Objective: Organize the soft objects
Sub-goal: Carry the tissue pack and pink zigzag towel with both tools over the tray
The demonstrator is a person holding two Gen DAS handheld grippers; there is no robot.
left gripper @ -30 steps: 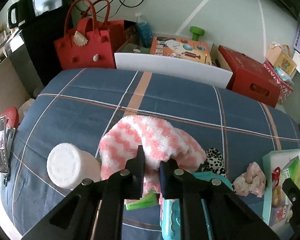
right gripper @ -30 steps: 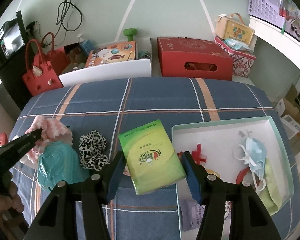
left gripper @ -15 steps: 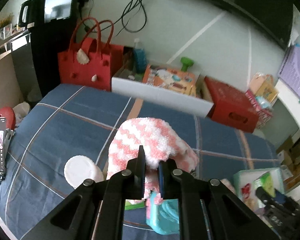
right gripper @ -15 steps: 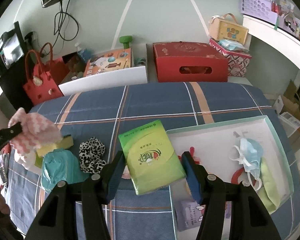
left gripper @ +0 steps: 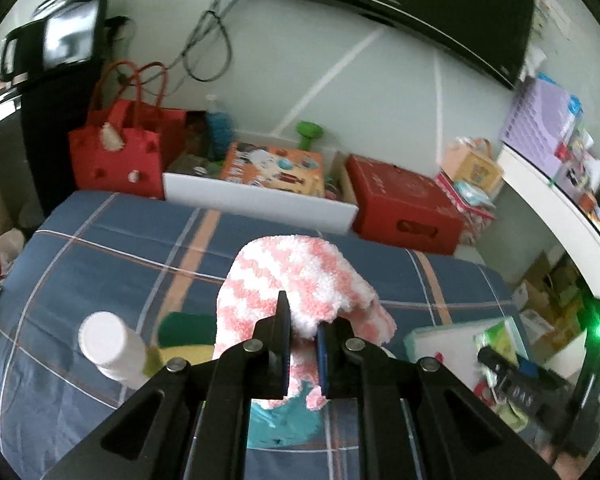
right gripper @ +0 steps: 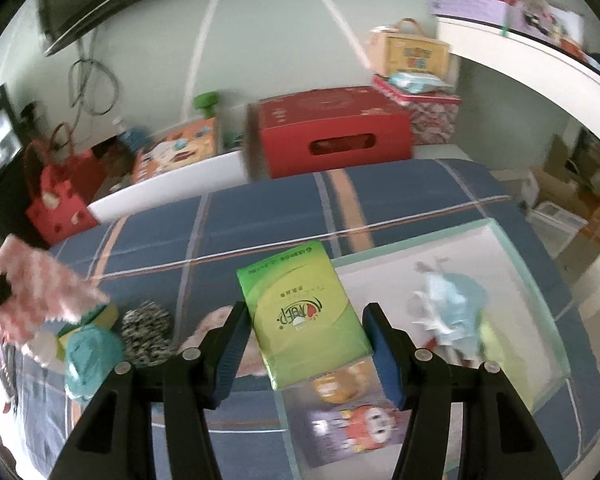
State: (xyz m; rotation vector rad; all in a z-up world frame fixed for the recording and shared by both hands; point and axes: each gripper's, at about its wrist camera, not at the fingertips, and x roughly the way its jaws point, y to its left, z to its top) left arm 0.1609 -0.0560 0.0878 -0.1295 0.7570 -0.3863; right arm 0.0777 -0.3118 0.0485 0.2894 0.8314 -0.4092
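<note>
**Blue plaid bed, both tools loaded**

Plaid bedding (left gripper: 112, 248) spreads beneath us, with a red box (right gripper: 334, 132) and a red bag (left gripper: 118, 158) along the wall. Our left tool (left gripper: 303, 322) is pinched nearly closed on the pink-and-white fuzzy sock (left gripper: 296, 276), held above the bed over a teal item (left gripper: 288, 426). Our right tool (right gripper: 306, 322) grips the green tissue pack (right gripper: 304, 312) between widely spaced fingers, at the left edge of the white tray (right gripper: 512, 240), which holds a face mask (right gripper: 452, 300).
</note>
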